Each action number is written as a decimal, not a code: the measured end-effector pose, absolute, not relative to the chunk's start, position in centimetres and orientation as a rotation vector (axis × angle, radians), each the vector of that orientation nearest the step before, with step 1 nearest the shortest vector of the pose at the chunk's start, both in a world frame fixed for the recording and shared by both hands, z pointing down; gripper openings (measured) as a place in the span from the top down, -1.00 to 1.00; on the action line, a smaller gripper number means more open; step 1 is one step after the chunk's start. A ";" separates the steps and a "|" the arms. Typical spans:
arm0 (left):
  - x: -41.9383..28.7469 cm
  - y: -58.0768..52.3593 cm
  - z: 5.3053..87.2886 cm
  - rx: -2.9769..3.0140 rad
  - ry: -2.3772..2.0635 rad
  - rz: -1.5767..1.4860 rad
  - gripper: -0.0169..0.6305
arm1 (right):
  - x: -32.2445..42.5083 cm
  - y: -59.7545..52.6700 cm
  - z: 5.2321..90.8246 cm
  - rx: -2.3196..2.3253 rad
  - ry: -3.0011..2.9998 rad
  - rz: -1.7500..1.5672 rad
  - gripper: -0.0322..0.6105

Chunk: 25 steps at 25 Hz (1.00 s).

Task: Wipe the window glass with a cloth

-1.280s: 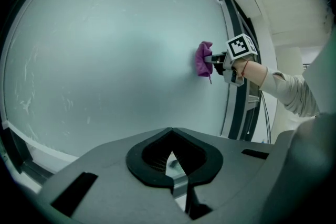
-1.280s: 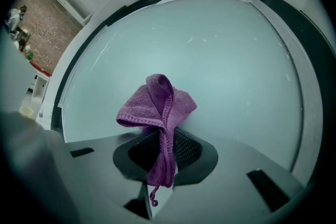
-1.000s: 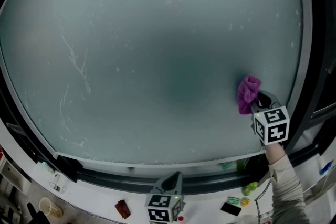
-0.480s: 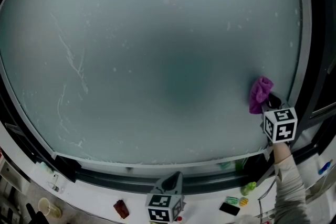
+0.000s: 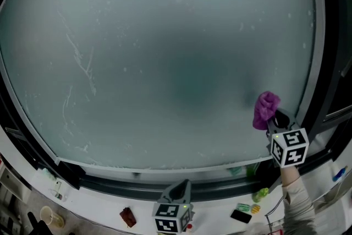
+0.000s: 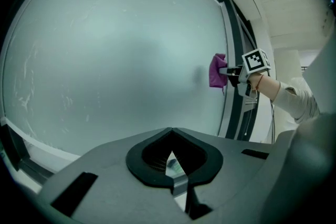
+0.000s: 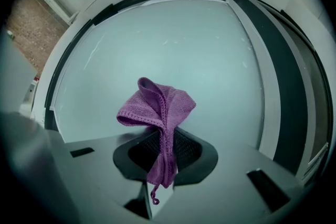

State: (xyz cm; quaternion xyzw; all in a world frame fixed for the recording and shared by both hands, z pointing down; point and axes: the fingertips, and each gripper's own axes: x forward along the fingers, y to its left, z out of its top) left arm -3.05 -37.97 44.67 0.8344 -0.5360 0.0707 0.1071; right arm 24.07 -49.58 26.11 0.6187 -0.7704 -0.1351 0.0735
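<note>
Nearest, the left gripper (image 6: 177, 183) hangs low below the window, its jaws closed together on nothing. Further out, the right gripper (image 7: 160, 162) is clamped on a purple cloth (image 7: 157, 107). The cloth's bunched top lies against the window glass (image 5: 165, 63) at its lower right, close to the dark frame (image 5: 324, 63). Faint streaks (image 5: 82, 63) mark the left side of the glass.

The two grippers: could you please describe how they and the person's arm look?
Both the left gripper and the right gripper have grey bodies, with dark ribbed jaw pads set in a black heart-shaped recess. Each carries a white cube printed with black square markers. A light-coloured long sleeve covers the right arm.
</note>
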 end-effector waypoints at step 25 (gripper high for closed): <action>-7.8 -24.8 44.7 2.485 -1.548 0.230 0.93 | 9.8 -28.2 34.5 1.620 -2.546 -0.258 0.73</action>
